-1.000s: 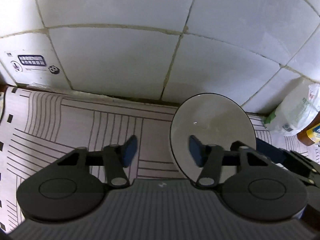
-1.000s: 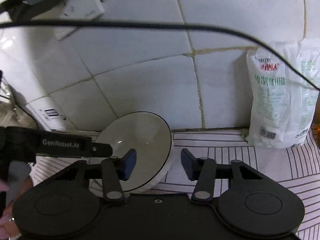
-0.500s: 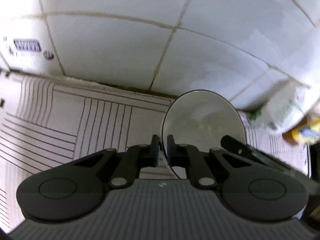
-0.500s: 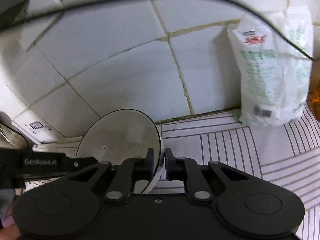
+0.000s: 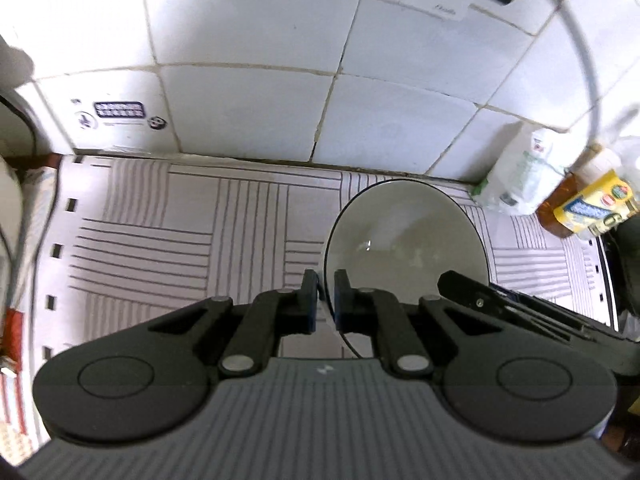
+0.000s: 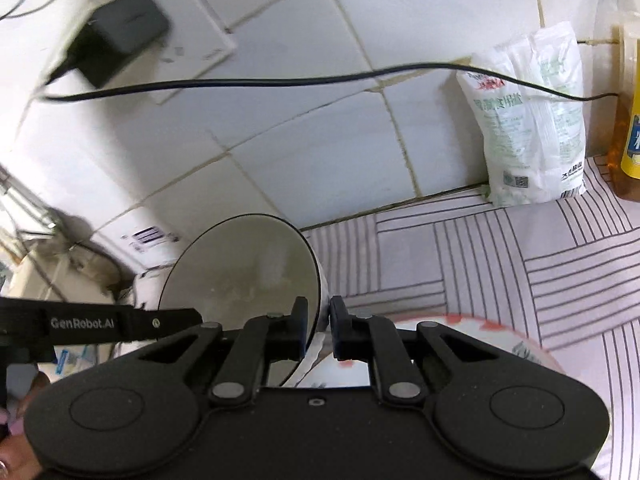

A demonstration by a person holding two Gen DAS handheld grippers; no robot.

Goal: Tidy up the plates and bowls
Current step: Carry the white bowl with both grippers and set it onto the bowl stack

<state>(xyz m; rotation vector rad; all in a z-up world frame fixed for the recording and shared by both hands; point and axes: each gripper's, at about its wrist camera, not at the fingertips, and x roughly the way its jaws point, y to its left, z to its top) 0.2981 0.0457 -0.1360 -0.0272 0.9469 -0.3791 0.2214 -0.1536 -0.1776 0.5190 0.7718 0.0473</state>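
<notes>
You are clamping both the left gripper (image 5: 326,298) and the right gripper (image 6: 319,328) on opposite rims of the bowl (image 5: 406,240), holding it above the striped mat (image 5: 180,232).

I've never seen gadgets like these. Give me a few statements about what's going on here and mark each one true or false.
1. Both grippers are clamped on the same bowl. True: the left gripper pinches one side of the rim and the right gripper the other.
2. The bowl is full of soup. False: it looks empty.
3. A white bag leans against the tiled wall. True.
4. The cloth under the bowl is plain blue. False: it is pale with dark stripes.
5. A black cable runs across the wall. True.
</notes>
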